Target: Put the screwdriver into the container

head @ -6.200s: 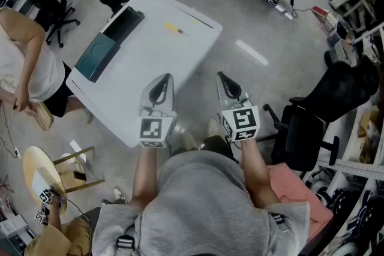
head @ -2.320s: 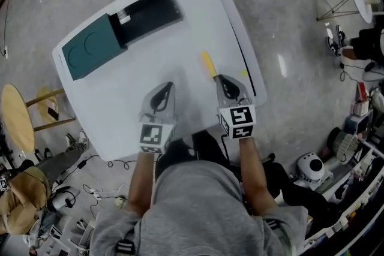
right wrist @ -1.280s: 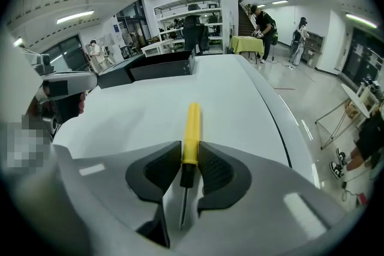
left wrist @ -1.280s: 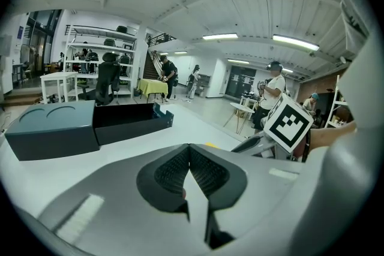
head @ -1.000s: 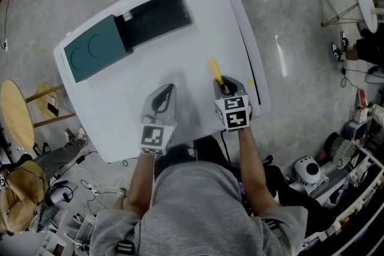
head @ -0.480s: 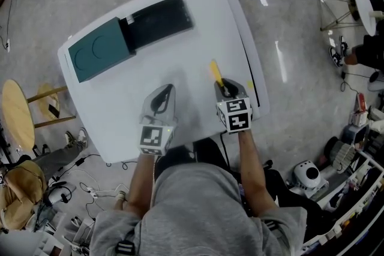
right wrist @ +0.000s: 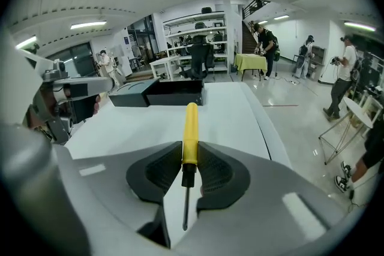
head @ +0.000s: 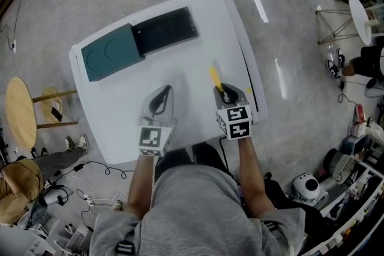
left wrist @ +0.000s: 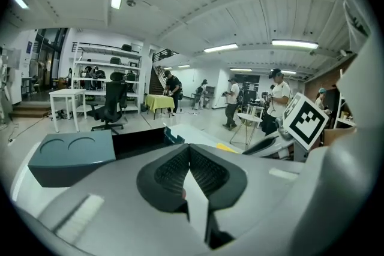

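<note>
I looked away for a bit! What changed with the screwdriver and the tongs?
The right tongs moved forward onto the screwdriver and closed on its yellow handle; before, it lay free on the table. The left tongs stayed shut and empty; the container stayed put on the table.

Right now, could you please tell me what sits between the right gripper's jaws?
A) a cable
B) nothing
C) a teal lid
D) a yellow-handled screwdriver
D: the right gripper view shows the right gripper with both pads pressed against the yellow handle of the screwdriver, shaft pointing back toward the camera.
</note>
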### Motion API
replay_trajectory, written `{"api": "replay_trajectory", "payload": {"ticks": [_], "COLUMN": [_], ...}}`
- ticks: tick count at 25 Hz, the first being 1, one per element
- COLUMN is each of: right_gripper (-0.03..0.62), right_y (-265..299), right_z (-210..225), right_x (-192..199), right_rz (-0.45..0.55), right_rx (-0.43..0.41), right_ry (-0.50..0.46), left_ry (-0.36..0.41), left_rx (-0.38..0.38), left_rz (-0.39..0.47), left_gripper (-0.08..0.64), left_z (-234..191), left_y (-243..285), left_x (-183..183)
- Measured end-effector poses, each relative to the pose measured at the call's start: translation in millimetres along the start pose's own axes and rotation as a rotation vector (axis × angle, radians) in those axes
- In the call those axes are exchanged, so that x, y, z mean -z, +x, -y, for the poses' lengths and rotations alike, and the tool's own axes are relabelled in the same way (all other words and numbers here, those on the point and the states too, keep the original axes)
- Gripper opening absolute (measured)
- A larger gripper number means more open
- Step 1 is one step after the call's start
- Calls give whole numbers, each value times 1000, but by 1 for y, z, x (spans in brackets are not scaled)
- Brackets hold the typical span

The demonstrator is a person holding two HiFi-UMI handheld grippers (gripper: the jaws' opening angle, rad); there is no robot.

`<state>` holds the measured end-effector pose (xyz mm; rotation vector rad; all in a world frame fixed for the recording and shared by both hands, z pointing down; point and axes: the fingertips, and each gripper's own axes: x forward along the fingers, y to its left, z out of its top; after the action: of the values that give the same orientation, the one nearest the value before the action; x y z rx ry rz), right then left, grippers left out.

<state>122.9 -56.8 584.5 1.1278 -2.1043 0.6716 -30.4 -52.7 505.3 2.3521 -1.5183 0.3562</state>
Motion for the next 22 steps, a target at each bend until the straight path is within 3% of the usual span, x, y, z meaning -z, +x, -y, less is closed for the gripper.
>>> {"api": "replay_trajectory", "payload": {"ticks": [22], "right_gripper": [81], "right_y": [-29], "right_z": [-74], "right_x": [-130], "right_rz": [206], "right_rx": [-57], "right_ry": [-236], "left_ry": [35], "left_rx": [-140], "left_rz": [173], "left_gripper": [11], "left_z": [-61], "left_y": [-53], "left_x": [-85]}}
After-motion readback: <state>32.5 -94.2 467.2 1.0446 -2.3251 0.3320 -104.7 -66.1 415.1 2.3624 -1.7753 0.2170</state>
